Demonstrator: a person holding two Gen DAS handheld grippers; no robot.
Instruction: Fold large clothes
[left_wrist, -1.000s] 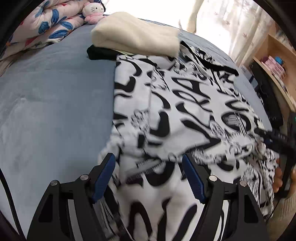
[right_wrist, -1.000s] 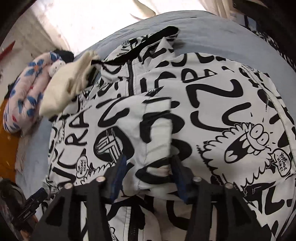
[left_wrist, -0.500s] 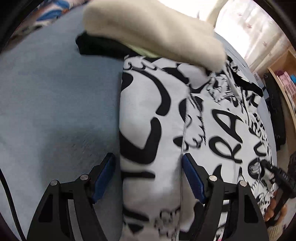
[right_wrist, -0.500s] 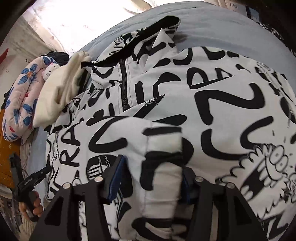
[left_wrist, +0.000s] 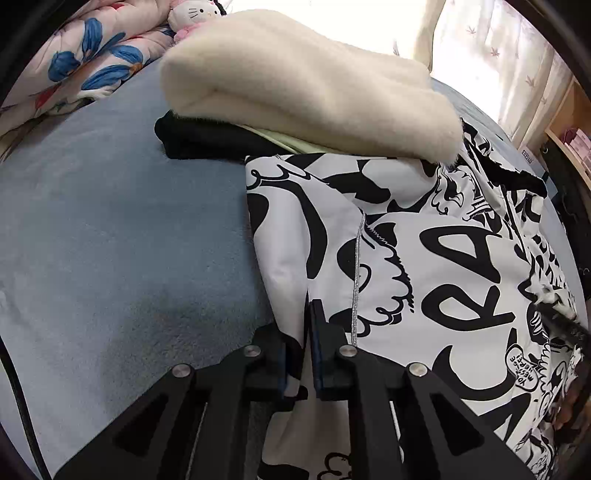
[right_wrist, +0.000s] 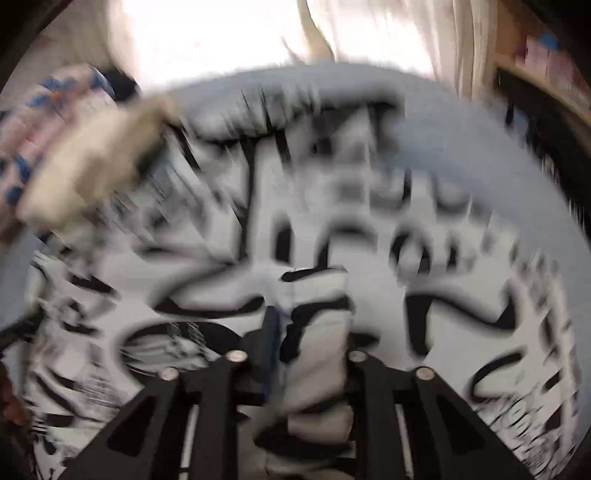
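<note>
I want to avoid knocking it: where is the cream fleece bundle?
In the left wrist view, the cream fleece bundle lies at the top centre, on a black garment and overlapping the printed jacket's far edge.

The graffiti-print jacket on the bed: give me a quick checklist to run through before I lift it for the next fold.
1. Left tool clamped on the graffiti-print jacket: ok, its jaws have just been closing and now pinch the jacket's left edge.
2. Right tool gripping: ok, its jaws have just been closing, with a bunched fold of fabric between them.
3. Right wrist view sharp: not ok, blurred.
4. Jacket's far end free: not ok, the cream fleece overlaps it.
5. Blue bedsheet to the left bare: ok.
</note>
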